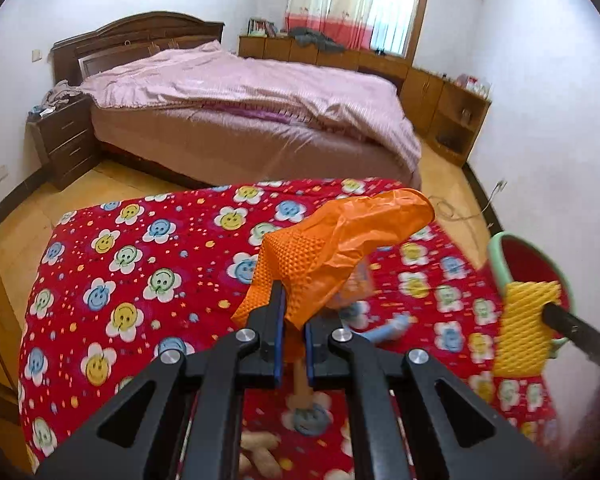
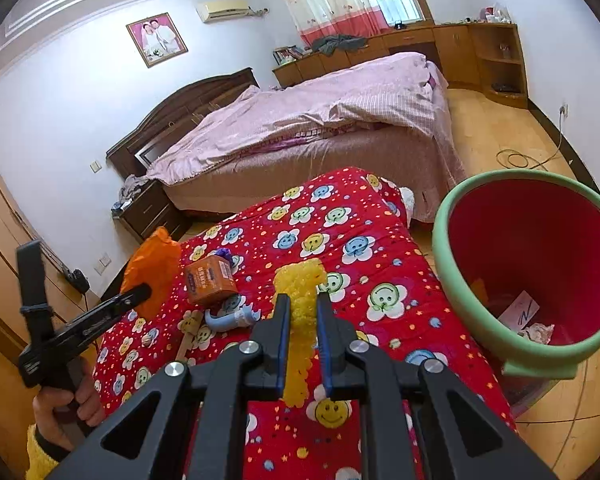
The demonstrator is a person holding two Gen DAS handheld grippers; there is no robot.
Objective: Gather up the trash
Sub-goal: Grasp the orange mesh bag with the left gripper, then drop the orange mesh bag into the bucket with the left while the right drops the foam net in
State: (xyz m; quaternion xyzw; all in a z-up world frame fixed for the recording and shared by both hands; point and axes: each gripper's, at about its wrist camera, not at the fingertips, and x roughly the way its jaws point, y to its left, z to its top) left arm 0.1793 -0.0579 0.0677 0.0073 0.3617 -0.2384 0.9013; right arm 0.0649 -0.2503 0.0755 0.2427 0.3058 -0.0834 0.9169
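Note:
My left gripper (image 1: 294, 312) is shut on an orange textured glove (image 1: 340, 236), which hangs above the red flowered blanket (image 1: 140, 260). From the right wrist view the glove (image 2: 156, 268) and the left gripper (image 2: 140, 292) show at the left, held by a hand (image 2: 72, 400). My right gripper (image 2: 302, 304) is shut on a yellow foam net (image 2: 300, 280), also seen at the right as the foam net (image 1: 524, 328). A red bin with a green rim (image 2: 444, 240) stands tilted just right of the blanket (image 2: 340, 240), with paper scraps inside. The bin (image 1: 512, 256) sits behind the net.
On the blanket lie an orange carton (image 2: 212, 280), a blue-grey plastic piece (image 2: 232, 316), a wooden stick (image 2: 188, 344) and peanuts (image 1: 260, 452). Beyond are a bed with a pink cover (image 1: 240, 92), a nightstand (image 1: 64, 136), wooden cabinets (image 1: 440, 96) and a cable on the floor (image 2: 516, 158).

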